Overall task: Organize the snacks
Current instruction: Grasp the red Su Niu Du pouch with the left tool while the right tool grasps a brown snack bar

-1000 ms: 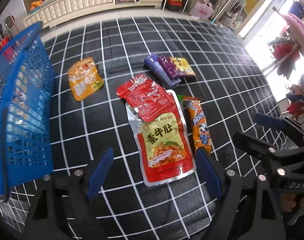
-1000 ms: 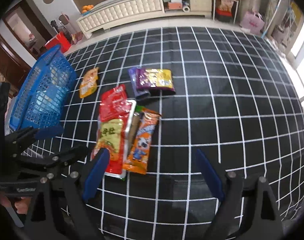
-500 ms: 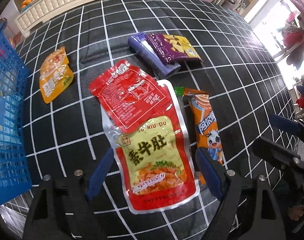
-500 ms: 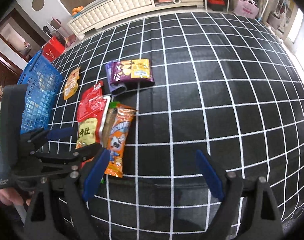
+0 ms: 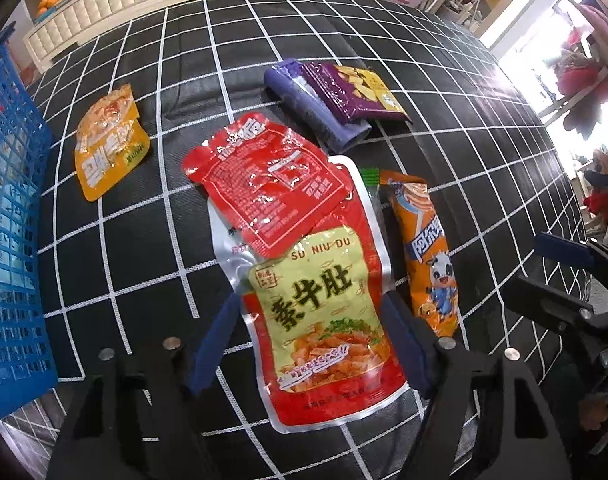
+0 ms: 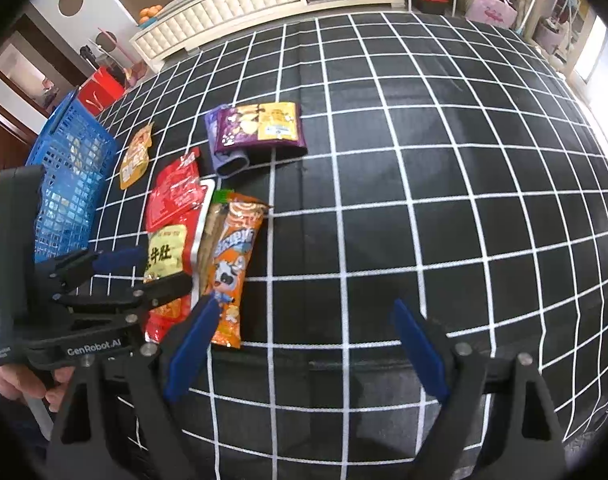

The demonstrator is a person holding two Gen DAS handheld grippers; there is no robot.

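Note:
Several snack packets lie on a black grid cloth. My left gripper (image 5: 308, 336) is open, its blue fingers straddling the lower half of a large red and yellow pouch (image 5: 324, 312). A smaller red packet (image 5: 264, 188) overlaps the pouch's top. An orange packet with a cow (image 5: 428, 256) lies just right of it. A purple chip bag (image 5: 344, 92) lies on a purple roll (image 5: 316, 116) farther back. A yellow packet (image 5: 108, 144) lies at the left. My right gripper (image 6: 304, 340) is open and empty over bare cloth, right of the orange packet (image 6: 232, 268).
A blue plastic basket (image 5: 8, 240) stands at the left edge, also in the right wrist view (image 6: 68, 184). A white cabinet (image 6: 224, 12) lines the far side. The right gripper shows at the right of the left wrist view (image 5: 564, 280).
My left gripper has moved forward and down until its fingers flank the large red and yellow pouch. My right gripper has shifted a little to the right. Both stay open.

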